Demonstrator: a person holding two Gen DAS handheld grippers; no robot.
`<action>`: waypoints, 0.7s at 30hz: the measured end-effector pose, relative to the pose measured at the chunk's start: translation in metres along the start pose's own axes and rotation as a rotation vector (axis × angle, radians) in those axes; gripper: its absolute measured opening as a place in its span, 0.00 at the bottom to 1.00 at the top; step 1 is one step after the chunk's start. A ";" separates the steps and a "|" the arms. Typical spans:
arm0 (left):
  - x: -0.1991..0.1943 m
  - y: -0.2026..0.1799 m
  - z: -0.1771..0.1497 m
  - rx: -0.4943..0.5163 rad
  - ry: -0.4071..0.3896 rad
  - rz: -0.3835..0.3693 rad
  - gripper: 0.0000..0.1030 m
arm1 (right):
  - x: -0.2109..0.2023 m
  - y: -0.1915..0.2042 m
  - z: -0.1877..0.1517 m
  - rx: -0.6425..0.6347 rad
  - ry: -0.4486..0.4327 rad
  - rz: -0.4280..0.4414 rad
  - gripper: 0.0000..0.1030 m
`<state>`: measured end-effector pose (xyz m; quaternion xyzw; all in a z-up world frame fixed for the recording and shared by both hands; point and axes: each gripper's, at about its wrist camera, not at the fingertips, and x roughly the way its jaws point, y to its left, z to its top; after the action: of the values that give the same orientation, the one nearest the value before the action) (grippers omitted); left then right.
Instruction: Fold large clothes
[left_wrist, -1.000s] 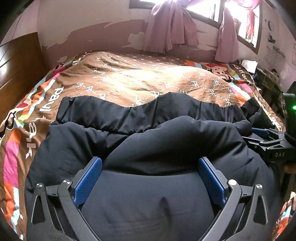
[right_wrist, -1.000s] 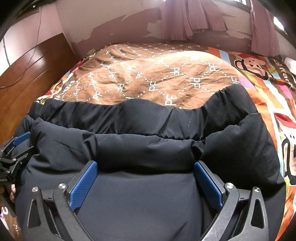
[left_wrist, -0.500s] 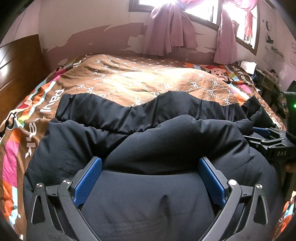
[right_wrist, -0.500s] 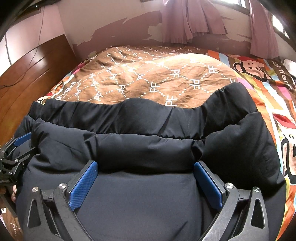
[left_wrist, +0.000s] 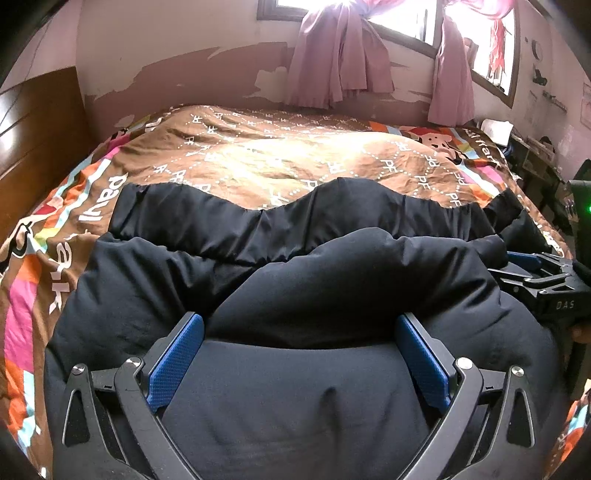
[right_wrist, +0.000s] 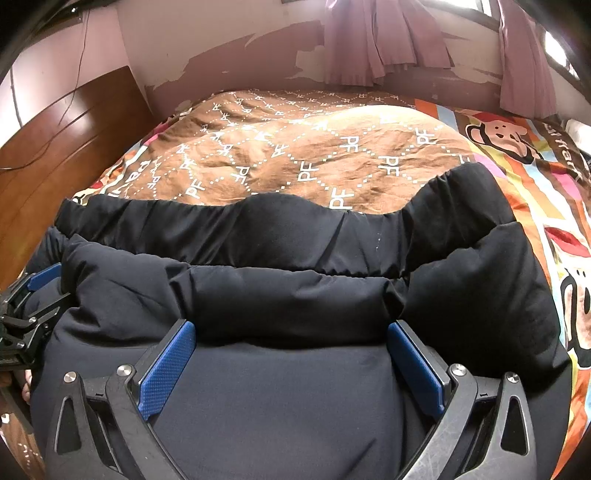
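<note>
Pressing a folded black jacket flat on the bed.

Nearest in each wrist view, the left gripper (left_wrist: 295, 354) and right gripper (right_wrist: 291, 354) sit with jaws spread wide, the blue pads apart and pinching nothing; dark fabric fills the gap between them, probably so the tools can bear down on the puffy padding and squeeze air out. The jacket (left_wrist: 332, 280) lies across the near edge of the bed, one thick layer doubled over another, a gathered hem (right_wrist: 258, 229) showing beyond the fold. Farther off, the brown quilt (left_wrist: 280, 162) stretches bare toward the peeling wall and pink curtains (left_wrist: 336, 66), leaving room to fold again.
</note>
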<state>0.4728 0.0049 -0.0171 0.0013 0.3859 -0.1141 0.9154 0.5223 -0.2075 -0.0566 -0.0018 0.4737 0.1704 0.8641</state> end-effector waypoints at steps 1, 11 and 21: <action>-0.002 0.003 0.001 -0.009 -0.005 -0.024 0.98 | 0.000 0.000 -0.001 0.004 -0.002 0.007 1.00; -0.053 0.069 0.011 -0.201 -0.100 -0.169 0.98 | -0.036 -0.015 -0.003 0.024 -0.074 0.032 1.00; -0.071 0.128 -0.010 -0.220 0.017 -0.063 0.98 | -0.095 -0.086 -0.021 0.114 -0.148 -0.012 1.00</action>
<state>0.4442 0.1458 0.0152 -0.1103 0.4039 -0.1000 0.9026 0.4839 -0.3202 -0.0041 0.0570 0.4176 0.1378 0.8963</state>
